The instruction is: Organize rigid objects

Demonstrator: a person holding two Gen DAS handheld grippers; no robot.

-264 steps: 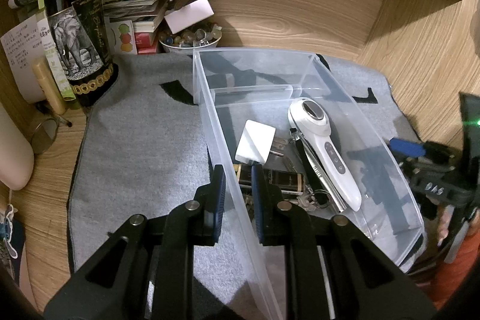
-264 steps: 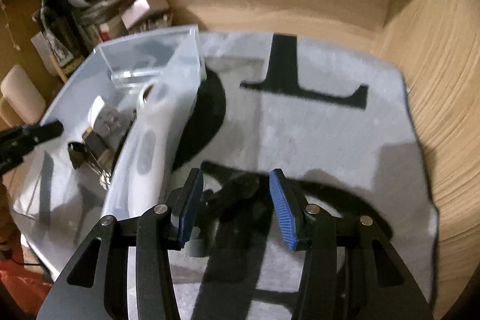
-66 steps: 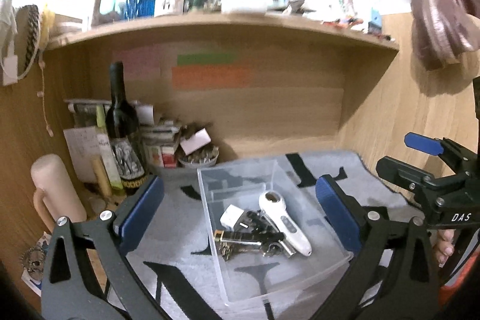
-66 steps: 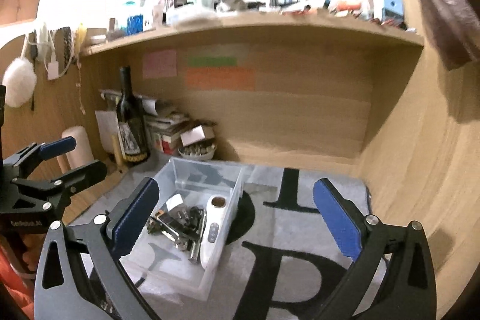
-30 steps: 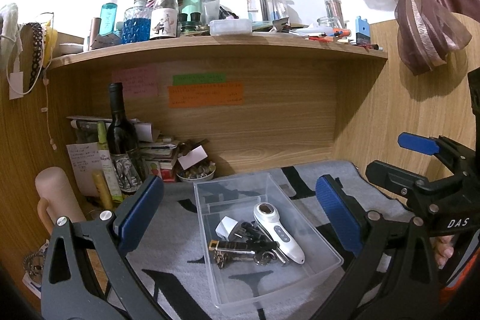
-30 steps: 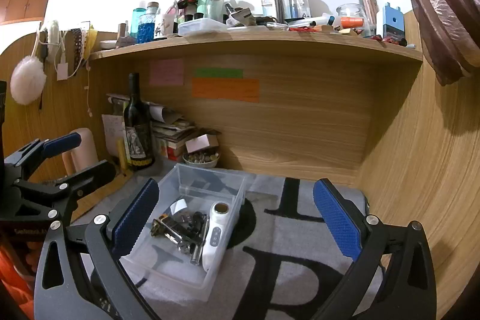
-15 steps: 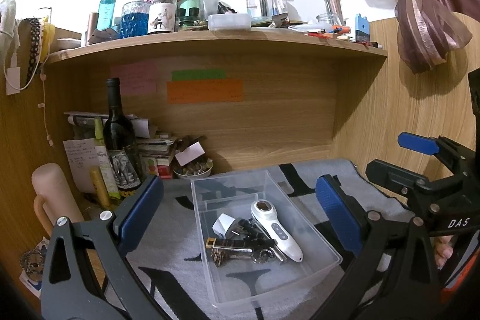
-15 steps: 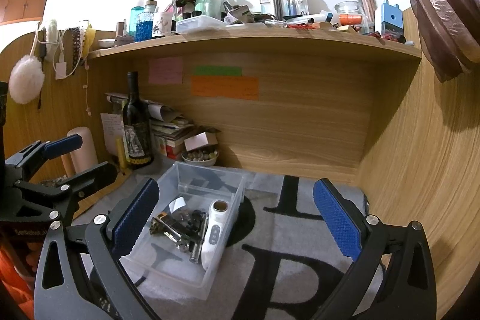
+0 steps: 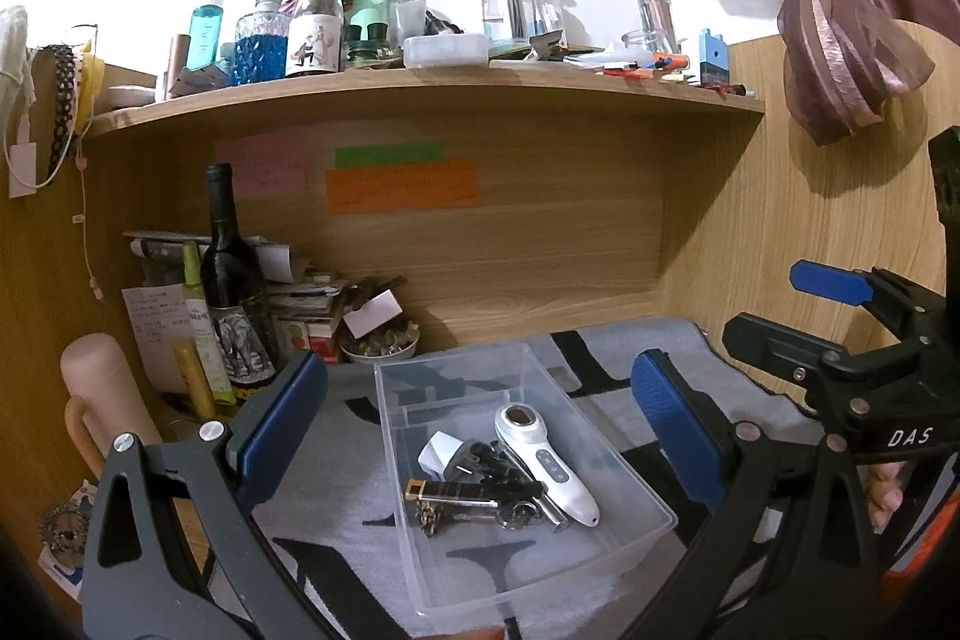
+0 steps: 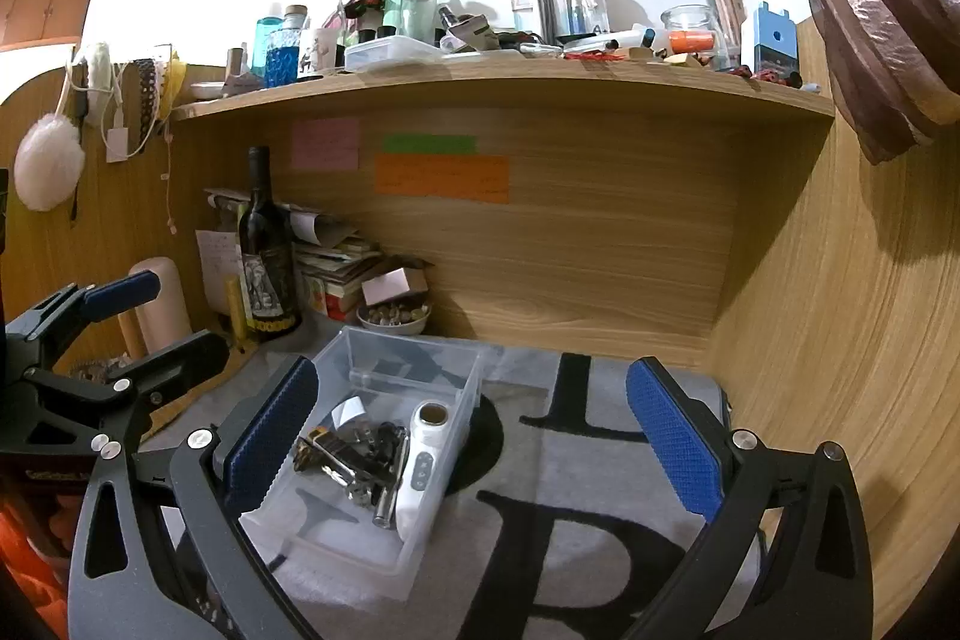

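Note:
A clear plastic bin [image 9: 651, 517] [image 10: 462, 403] rests on the grey lettered mat [image 9: 336, 466] [image 10: 600, 484]. Inside it lie a white handheld device [image 9: 549, 466] [image 10: 423, 466], a white plug adapter [image 9: 438, 460], a black and gold lighter [image 9: 456, 490] and a bunch of keys [image 9: 447, 514] [image 10: 360, 466]. My left gripper [image 9: 480, 427] hangs wide open above and in front of the bin, holding nothing. My right gripper [image 10: 474, 439] is also wide open and empty, raised over the bin's right side. Each gripper shows at the edge of the other's view.
A dark wine bottle [image 9: 231, 292] [image 10: 267, 268], stacked papers and a small bowl [image 9: 381, 346] crowd the back left corner. A pink cylinder [image 9: 102, 400] stands at far left. The wooden shelf [image 9: 420, 85] overhead holds several bottles. A wooden side wall [image 10: 840, 340] closes the right.
Both grippers, low over the bin and mat earlier, with the left narrowly spread, have lifted back and opened wide. Over the last second the view barely shifts.

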